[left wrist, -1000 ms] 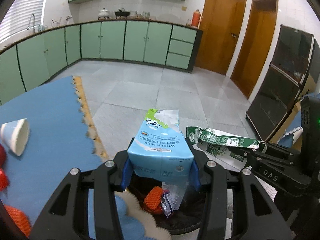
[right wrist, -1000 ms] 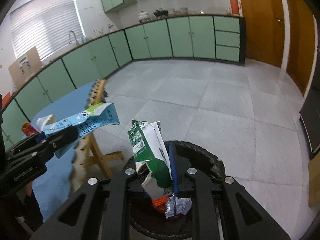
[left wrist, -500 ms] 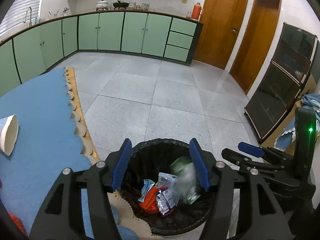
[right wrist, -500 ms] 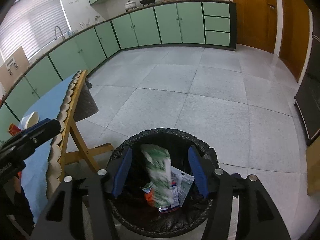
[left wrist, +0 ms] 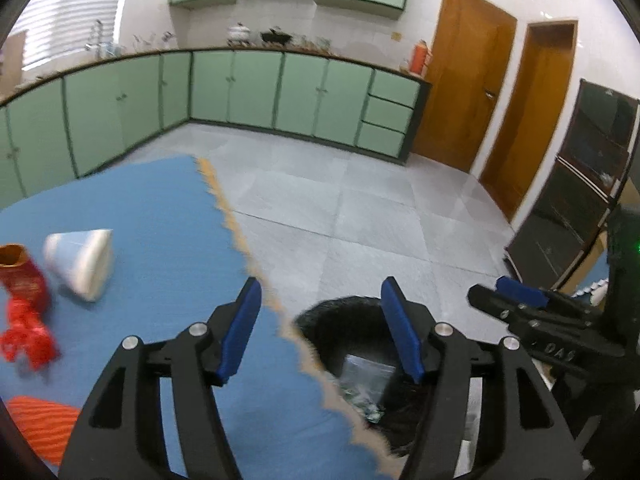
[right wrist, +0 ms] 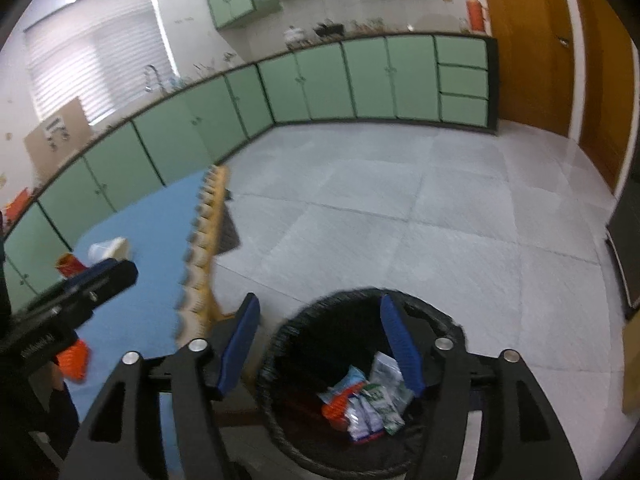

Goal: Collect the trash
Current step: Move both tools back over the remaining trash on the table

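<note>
- Table (left wrist: 152, 208), blue-covered with a scalloped tan edge, runs away from me on the left; its near end is cut off by the frame in both views.
- Trash bin (right wrist: 280, 360), black-lined and round, stands on the floor just beside the table edge. In the left wrist view the table edge and my own fingers hide part of its rim.
- Left gripper (left wrist: 320, 332) hangs over the table edge and bin, jaws spread apart, nothing between the blue pads.
- Right gripper (right wrist: 320, 340) hangs above the bin mouth, jaws likewise apart and empty. I read "DAS" on its body in the left wrist view; lettering on the left gripper's body is too blurred to read.
- Discarded packets (right wrist: 368, 396) lie in the bin bottom: white-and-green, pale blue and orange pieces, print illegible.
- Paper cup (left wrist: 80, 264), white, lies on its side on the table, long axis slanting, mouth towards the lower right.
- Red wrapper (left wrist: 22, 284) lies just left of the cup, blurred.
- Orange item (left wrist: 40, 428) is cut off at the lower left.
</note>
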A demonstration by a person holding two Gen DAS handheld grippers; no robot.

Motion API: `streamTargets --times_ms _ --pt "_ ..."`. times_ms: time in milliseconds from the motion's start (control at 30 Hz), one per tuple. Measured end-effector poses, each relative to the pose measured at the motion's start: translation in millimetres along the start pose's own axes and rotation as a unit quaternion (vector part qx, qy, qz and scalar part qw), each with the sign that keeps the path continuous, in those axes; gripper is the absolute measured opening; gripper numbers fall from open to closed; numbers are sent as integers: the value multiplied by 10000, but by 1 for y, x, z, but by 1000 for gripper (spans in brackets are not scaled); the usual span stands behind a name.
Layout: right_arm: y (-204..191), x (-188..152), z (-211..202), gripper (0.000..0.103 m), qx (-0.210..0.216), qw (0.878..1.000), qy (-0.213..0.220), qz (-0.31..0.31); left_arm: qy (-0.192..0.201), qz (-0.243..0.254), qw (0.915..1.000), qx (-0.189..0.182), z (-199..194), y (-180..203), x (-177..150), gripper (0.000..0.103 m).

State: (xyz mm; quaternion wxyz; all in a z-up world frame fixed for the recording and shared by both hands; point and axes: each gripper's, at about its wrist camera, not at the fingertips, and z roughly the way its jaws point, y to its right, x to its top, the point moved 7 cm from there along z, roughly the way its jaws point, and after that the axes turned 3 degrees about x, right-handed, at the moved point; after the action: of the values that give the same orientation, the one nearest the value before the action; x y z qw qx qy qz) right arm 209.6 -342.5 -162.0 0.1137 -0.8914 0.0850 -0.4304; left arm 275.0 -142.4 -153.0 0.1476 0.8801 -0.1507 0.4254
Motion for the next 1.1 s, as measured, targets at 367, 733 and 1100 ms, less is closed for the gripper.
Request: streamTargets --times_ms 367,733,1100 --pt "-138 -11 10 90 1057 9896 438 -869 509 -398 9874 1442 -88 -131 -22 74" --pt "-252 -72 40 96 1954 9664 -136 -1667 320 -1079 9638 2418 -143 -239 -73 81" --pt "-286 -99 67 89 1903 9621 -334 -1927 258 -1276 9558 2634 -159 -266 -105 81"
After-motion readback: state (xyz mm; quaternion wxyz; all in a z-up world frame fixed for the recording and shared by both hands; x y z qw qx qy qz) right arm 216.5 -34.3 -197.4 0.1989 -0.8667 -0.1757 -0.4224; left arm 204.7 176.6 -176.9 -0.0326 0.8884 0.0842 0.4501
